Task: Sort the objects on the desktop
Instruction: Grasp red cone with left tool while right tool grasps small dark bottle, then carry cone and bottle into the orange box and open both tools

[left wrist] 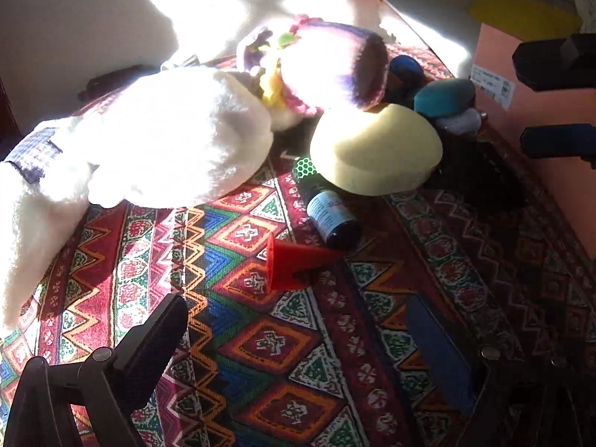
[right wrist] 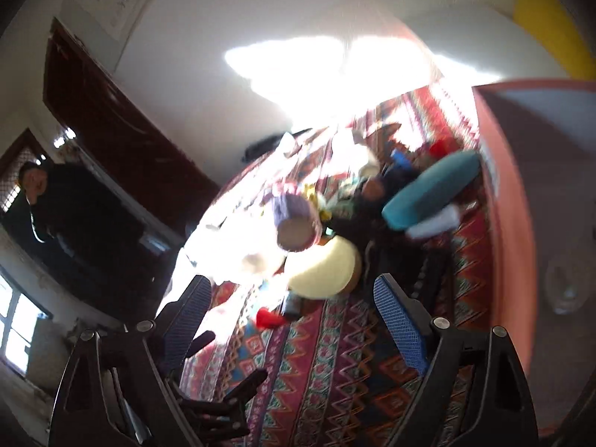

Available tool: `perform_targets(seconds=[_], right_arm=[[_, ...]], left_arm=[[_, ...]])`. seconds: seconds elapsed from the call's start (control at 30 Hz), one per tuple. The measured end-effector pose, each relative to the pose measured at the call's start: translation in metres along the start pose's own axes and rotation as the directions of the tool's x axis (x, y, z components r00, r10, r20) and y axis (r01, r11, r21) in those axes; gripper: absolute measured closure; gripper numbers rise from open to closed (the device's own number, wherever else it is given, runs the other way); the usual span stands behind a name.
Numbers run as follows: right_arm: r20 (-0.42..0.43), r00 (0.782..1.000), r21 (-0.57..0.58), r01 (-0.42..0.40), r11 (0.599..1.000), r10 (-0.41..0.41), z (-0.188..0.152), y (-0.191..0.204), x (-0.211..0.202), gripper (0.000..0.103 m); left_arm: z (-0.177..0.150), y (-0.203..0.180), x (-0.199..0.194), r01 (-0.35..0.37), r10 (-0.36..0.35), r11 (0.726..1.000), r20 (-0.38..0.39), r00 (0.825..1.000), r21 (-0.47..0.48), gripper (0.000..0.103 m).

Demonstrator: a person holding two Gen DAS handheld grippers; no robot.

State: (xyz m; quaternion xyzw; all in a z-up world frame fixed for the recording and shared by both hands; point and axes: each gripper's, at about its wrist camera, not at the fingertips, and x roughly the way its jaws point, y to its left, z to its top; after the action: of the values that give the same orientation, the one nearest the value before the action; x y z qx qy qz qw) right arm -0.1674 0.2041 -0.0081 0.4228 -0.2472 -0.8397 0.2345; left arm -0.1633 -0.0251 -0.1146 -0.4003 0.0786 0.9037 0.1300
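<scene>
A patterned red cloth (left wrist: 260,354) covers the table. On it lie a red cone (left wrist: 294,264), on its side, and a dark bottle with a blue label (left wrist: 331,216). Behind them sit a pale yellow round pad (left wrist: 376,149), a white plush toy (left wrist: 167,141) and a purple knitted hat (left wrist: 335,63). My left gripper (left wrist: 298,335) hangs open over the cloth in front of the cone, with nothing between its fingers. My right gripper (right wrist: 298,316) is open too, above the cloth near the red cone (right wrist: 268,318) and yellow pad (right wrist: 324,268); it also shows at the right edge of the left wrist view, by the box.
A pink box (left wrist: 540,119) stands along the right side, open-topped in the right wrist view (right wrist: 521,171). A teal object (left wrist: 443,97) and a blue one (left wrist: 406,67) lie beside it. Strong sunlight washes out the plush. A person (right wrist: 37,193) stands at the far left.
</scene>
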Motion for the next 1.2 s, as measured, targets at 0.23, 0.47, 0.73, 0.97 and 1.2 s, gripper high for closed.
perform_targets(seconds=[0.23,0.47,0.73,0.97,1.2], right_arm=[[-0.267,0.962,0.073,-0.041,0.996,0.060,-0.019,0.008,0.115,0.043],[-0.292,0.945,0.007,0.154,0.988,-0.145,-0.015,0.021,0.181,0.055],[-0.266,0.951,0.006,0.163,0.987,-0.156,-0.014,0.031,0.189,0.077],[-0.214,0.977,0.018,0.022,1.000,-0.018,-0.013,0.044,0.143,0.077],[-0.079,0.996,-0.024,-0.033,0.999,0.031,-0.002,0.055,0.073,0.077]], left_arm=[[0.011,0.010,0.044,0.091,-0.091,0.996,-0.033,0.995,-0.002,0.020],[0.012,0.011,0.048,0.155,-0.155,0.988,-0.027,0.988,0.009,0.053],[-0.012,0.030,0.018,0.170,-0.170,0.981,0.009,0.985,-0.098,0.053],[-0.029,0.022,-0.033,0.164,-0.159,0.983,0.068,0.985,-0.086,0.053],[-0.002,-0.015,-0.089,0.203,-0.195,0.979,0.178,0.965,-0.027,0.053]])
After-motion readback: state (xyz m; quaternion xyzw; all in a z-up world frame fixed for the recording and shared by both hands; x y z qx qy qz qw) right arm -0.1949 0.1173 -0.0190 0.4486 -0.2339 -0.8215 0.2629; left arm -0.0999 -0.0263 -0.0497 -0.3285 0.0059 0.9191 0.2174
